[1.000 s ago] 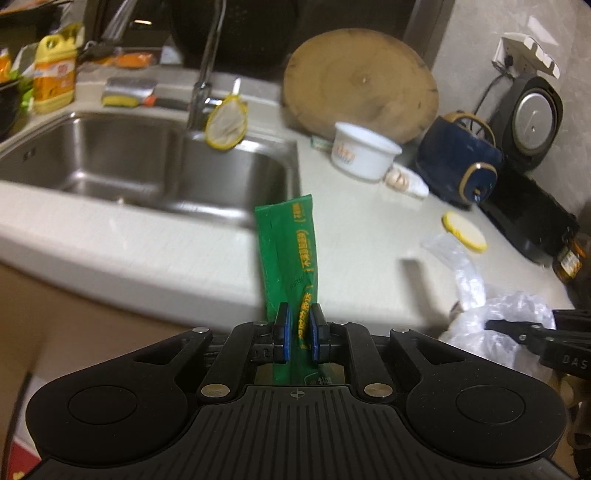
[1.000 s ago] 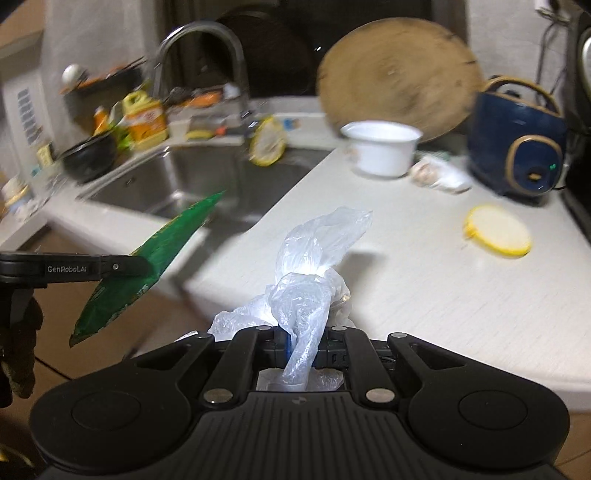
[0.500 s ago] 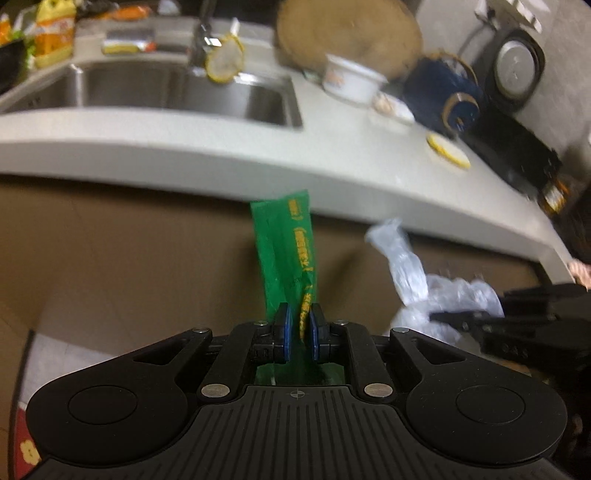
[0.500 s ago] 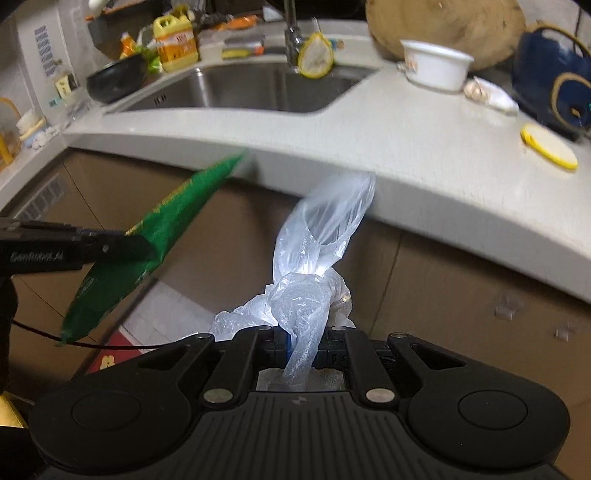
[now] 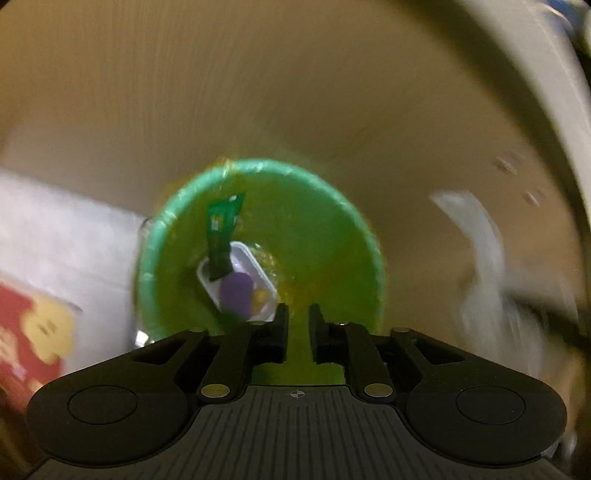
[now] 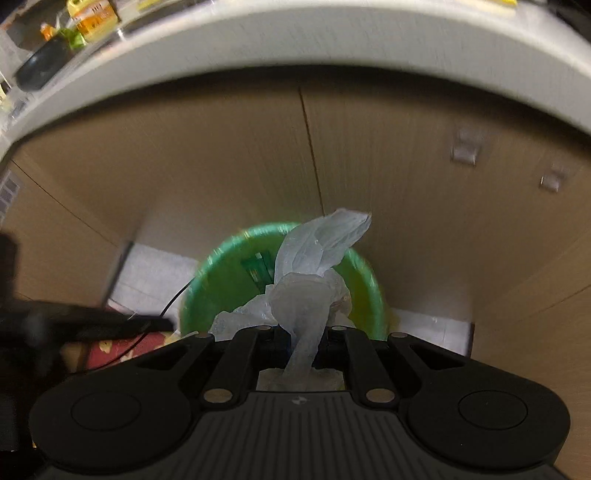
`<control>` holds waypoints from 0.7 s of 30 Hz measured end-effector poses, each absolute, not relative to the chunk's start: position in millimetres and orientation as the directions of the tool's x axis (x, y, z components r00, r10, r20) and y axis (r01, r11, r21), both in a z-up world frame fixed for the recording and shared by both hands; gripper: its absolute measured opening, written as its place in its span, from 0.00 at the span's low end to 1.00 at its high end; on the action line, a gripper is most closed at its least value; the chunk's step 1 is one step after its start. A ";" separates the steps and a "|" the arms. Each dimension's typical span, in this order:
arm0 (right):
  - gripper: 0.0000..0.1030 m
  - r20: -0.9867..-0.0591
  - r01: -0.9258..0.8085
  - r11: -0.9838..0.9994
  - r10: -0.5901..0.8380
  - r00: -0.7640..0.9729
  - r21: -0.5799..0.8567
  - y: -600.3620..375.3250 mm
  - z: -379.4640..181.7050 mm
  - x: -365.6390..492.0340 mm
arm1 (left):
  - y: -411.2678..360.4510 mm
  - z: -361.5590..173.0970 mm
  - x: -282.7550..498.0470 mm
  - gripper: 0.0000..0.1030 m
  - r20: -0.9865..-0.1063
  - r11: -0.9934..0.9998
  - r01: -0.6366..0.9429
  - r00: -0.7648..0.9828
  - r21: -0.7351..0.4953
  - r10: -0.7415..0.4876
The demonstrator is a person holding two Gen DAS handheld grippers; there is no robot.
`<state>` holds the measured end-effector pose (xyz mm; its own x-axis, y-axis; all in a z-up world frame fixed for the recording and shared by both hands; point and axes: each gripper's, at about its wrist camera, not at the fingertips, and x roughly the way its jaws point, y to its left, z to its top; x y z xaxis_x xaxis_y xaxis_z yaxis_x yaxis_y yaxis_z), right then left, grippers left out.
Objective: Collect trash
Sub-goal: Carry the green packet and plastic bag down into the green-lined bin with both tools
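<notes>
Trash collection seen from two wrist cameras, both pointed steeply down at a round green bin [image 5: 177,236] on the floor in front of brown cabinet doors [image 6: 229,155].

Left view, blurred: the left tongs [image 5: 297,325] hang over the bin's near edge, jaws parting with an empty gap between them. A green wrapper [image 5: 222,236] is loose inside the bin, standing tilted, clear of the tongs. Its lower end meets a white tray [image 5: 255,280] on the bin's bottom, which holds a purple lump and something yellow. A red and yellow mat [image 5: 29,332] lies on the floor to the left of the bin. At the right edge a pale smear is the plastic bag [image 5: 480,266], too blurred to read further.

Right view: the right tongs [image 6: 304,341] are closed tight on the twisted neck of the clear plastic bag [image 6: 314,273], which bunches up above the jaws and hangs over the bin [image 6: 207,280]. The wrapper [image 6: 256,271] shows inside the bin, behind the bag. The left tongs' dark finger [image 6: 110,325] reaches in from the left, near the bin's rim. Above, the pale edge of the desk [image 6: 295,40] curves across the top, with a yellow bottle [image 6: 92,16] and a dark bowl [image 6: 40,66] on it.
</notes>
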<state>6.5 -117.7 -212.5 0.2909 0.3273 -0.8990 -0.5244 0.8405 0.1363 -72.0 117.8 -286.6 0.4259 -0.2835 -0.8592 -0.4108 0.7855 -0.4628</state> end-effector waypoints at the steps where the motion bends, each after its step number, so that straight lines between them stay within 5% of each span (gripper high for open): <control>1: 0.08 -0.904 -0.528 0.839 0.321 0.282 0.133 -118.3 -226.6 8.1 | 119.6 -309.1 -62.8 0.16 -0.852 0.765 -0.434 0.445 -0.476 -0.277; 6: 0.08 -0.935 -0.512 0.854 0.254 0.247 0.097 -107.4 -279.7 15.3 | 143.1 -364.5 -52.5 0.17 -0.857 0.694 -0.540 0.461 -0.476 -0.229; 15: 0.10 -0.930 -0.541 0.818 0.330 0.160 0.197 -65.2 -307.5 33.5 | 187.2 -328.3 -93.2 0.17 -0.850 0.683 -0.553 0.488 -0.477 -0.199; 19: 0.47 -0.953 -0.481 0.851 0.287 0.094 0.209 -42.7 -342.5 60.5 | 192.4 -327.7 -108.3 0.17 -0.863 0.696 -0.557 0.469 -0.453 -0.185; 21: 0.47 -0.960 -0.460 0.865 0.267 0.081 0.201 -38.9 -351.0 66.4 | 193.4 -330.7 -115.1 0.17 -0.865 0.687 -0.567 0.465 -0.455 -0.189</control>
